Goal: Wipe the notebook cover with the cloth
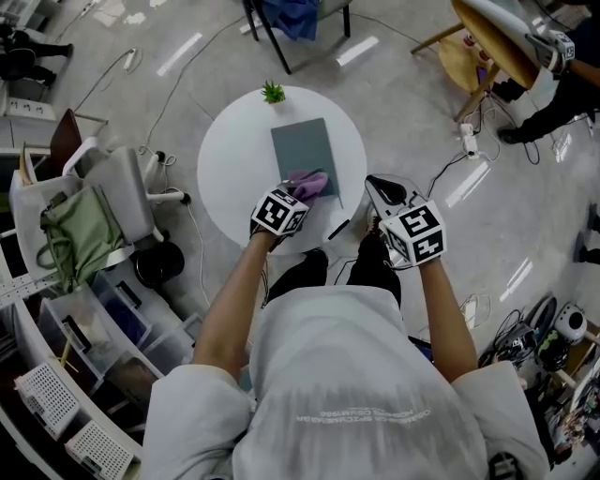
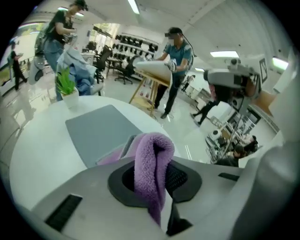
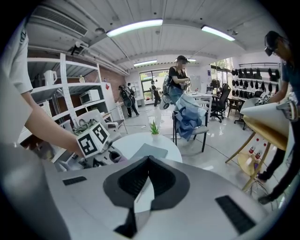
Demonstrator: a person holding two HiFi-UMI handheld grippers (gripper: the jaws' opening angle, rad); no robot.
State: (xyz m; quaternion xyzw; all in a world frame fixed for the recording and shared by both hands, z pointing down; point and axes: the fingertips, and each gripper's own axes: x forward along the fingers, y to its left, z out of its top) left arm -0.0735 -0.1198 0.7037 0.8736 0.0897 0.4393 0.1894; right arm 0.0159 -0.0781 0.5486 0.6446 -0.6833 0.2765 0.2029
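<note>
A grey notebook [image 1: 305, 150] lies flat on the round white table [image 1: 234, 159]. My left gripper [image 1: 298, 190] is shut on a purple cloth [image 1: 311, 183] that rests at the notebook's near edge. In the left gripper view the cloth [image 2: 151, 150] hangs folded between the jaws of that gripper [image 2: 154, 180], with the notebook [image 2: 101, 131] just beyond it. My right gripper [image 1: 384, 193] is held off the table's right edge. Seen in its own view, the right gripper [image 3: 146, 183] has its jaws together with nothing in them, and the notebook [image 3: 147, 151] lies ahead to the left.
A small potted plant [image 1: 273, 92] stands at the table's far edge. A dark pen-like thing [image 1: 338, 229] lies near the front right rim. A chair [image 1: 117, 192] and storage bins stand left, a chair with blue clothes [image 1: 291, 17] behind, a wooden stand [image 1: 473, 52] and cables right.
</note>
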